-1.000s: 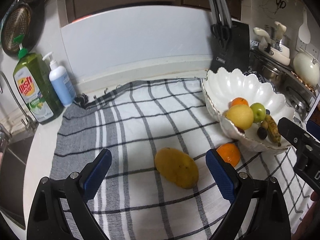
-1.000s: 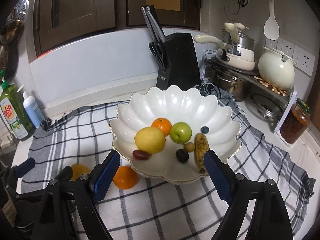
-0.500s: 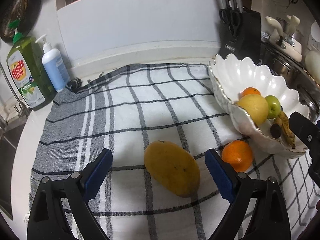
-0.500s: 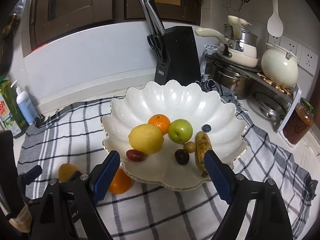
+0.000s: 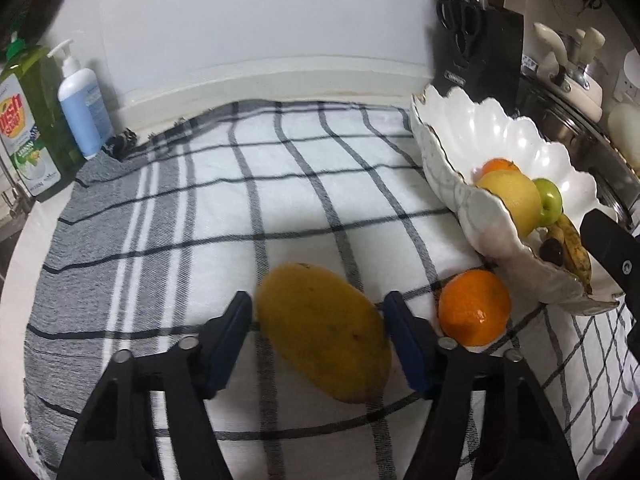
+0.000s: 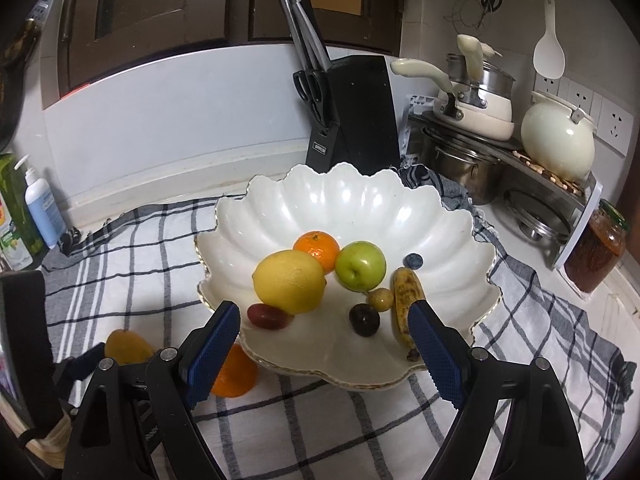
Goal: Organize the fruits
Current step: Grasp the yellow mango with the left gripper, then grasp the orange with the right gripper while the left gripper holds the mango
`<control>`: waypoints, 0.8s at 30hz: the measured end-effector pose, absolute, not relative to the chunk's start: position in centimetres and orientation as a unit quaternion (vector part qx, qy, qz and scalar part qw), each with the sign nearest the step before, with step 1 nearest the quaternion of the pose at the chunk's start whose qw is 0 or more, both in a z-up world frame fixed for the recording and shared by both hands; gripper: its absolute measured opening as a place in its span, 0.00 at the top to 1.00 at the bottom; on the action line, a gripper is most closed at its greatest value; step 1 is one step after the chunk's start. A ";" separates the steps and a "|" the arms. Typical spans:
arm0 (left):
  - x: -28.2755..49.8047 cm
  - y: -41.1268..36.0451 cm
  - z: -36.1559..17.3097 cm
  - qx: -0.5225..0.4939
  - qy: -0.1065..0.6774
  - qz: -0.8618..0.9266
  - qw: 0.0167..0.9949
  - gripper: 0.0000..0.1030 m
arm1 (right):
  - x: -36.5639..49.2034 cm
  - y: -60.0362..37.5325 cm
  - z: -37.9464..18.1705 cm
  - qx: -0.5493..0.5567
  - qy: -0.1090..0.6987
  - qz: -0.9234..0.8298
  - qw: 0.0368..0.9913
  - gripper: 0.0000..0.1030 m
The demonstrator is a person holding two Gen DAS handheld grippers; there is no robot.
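Left gripper angled down over the checked cloth, jaws closing around the mango, pads just short of it, right gripper wide open, empty, tilted down at the white bowl's near rim

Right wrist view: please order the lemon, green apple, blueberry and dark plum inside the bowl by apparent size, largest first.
1. Lemon
2. Green apple
3. Dark plum
4. Blueberry

All lie close together in the bowl, so nearness hardly distorts the order.

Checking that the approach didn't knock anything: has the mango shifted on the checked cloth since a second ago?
No. The mango lies on the same dark cloth stripe, beside the orange. The left gripper came down; its jaws are closing around it.
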State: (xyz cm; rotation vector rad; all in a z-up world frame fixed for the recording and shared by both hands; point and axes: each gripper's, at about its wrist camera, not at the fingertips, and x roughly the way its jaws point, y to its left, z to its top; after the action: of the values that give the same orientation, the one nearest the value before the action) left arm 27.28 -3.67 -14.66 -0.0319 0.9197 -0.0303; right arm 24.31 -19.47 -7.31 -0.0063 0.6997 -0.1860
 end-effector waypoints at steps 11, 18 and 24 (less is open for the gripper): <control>26.5 -3.5 -14.5 -0.009 0.450 -0.016 0.893 0.42 | 23.7 -19.8 -7.7 0.004 0.348 -0.089 0.933 0.16; 25.1 -1.3 -13.5 -0.011 0.438 -0.005 0.899 0.42 | 22.8 -18.6 -7.8 0.018 0.349 -0.083 0.933 0.16; 23.6 1.6 -12.3 -0.011 0.416 0.022 0.909 0.42 | 21.8 -16.6 -8.6 0.028 0.353 -0.078 0.932 0.16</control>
State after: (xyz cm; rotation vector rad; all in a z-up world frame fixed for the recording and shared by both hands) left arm 23.58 1.64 -12.28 -0.0232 0.8571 0.0444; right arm 21.77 -16.65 -8.58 0.0569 0.7232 -0.1594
